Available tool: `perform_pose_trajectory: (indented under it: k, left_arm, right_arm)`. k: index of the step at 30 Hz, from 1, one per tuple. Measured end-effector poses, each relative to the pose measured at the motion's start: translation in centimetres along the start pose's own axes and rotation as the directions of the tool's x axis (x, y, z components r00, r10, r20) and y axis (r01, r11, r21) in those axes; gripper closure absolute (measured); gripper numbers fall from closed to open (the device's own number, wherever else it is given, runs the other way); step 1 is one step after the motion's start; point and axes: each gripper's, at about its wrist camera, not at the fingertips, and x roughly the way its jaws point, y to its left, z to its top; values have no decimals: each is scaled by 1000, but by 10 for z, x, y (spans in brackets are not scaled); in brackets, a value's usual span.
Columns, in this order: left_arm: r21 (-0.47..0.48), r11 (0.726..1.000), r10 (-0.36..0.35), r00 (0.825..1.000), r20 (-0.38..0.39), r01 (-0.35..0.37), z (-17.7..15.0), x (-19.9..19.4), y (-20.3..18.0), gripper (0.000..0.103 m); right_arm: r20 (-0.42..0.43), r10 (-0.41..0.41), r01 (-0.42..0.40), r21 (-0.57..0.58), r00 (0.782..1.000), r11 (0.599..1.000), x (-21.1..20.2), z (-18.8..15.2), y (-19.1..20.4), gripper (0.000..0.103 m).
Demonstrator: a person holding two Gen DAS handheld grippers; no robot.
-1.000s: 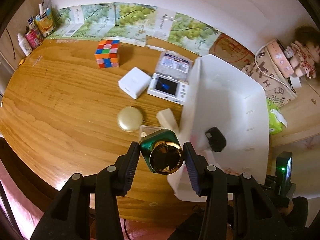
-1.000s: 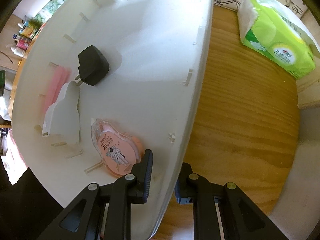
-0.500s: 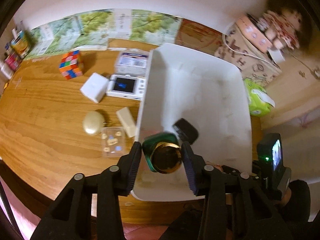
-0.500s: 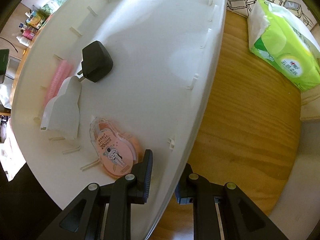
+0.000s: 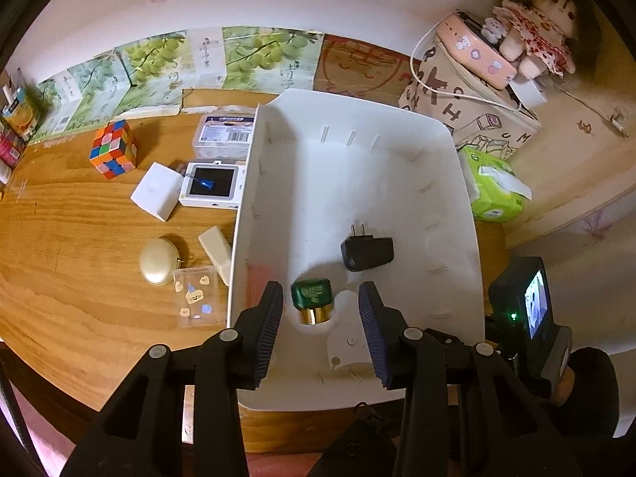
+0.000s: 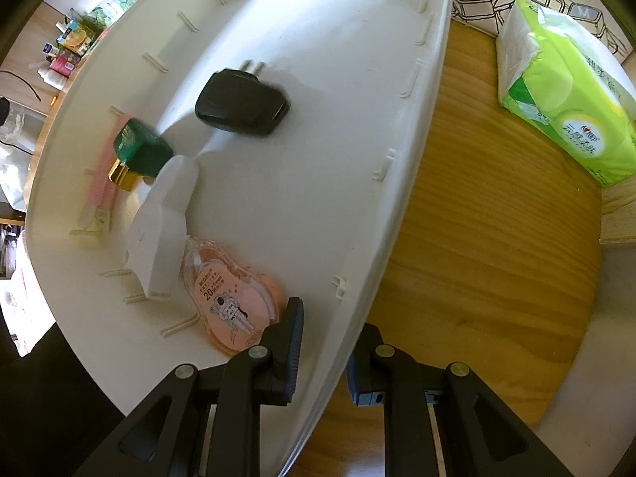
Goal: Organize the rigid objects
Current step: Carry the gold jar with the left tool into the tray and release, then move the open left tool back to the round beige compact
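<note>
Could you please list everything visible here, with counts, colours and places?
bin: one, white, on the table
bottle: one, green, gold cap, in the bin
plug adapter: one, black, in the bin
correction tape: one, pink, in the bin
puzzle cube: one, multicoloured, on the table
screen gadget: one, white, beside the bin
round case: one, gold, on the table
tissue pack: one, green, beside the bin
left gripper: one, black, open above the bottle
right gripper: one, black, clamped on the bin's wall
</note>
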Motion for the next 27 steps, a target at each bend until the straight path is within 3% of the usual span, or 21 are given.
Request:
perform_pose_trajectory:
  k: [11, 17, 20, 27]
  left_arm:
    - [-74, 997, 7, 1000, -19, -9, -5, 1, 34, 59]
    - [-108, 994, 9, 999, -30, -13, -10, -1, 61, 53]
    - [-120, 993, 15, 999, -41, -20, -12, -1, 77, 44]
    - [-154, 988, 15, 998, -66, -25, -16, -2, 115, 41]
  right_arm:
    - [-20, -32, 33, 27, 999, 999, 3, -1, 9, 89]
    - [-33, -49, 51, 65, 998, 997, 4, -3, 10, 91]
    - [-38, -59, 62, 87, 998, 994, 5, -5, 10, 91]
    - [-51, -90, 97, 152, 995, 984, 3, -8, 6, 91]
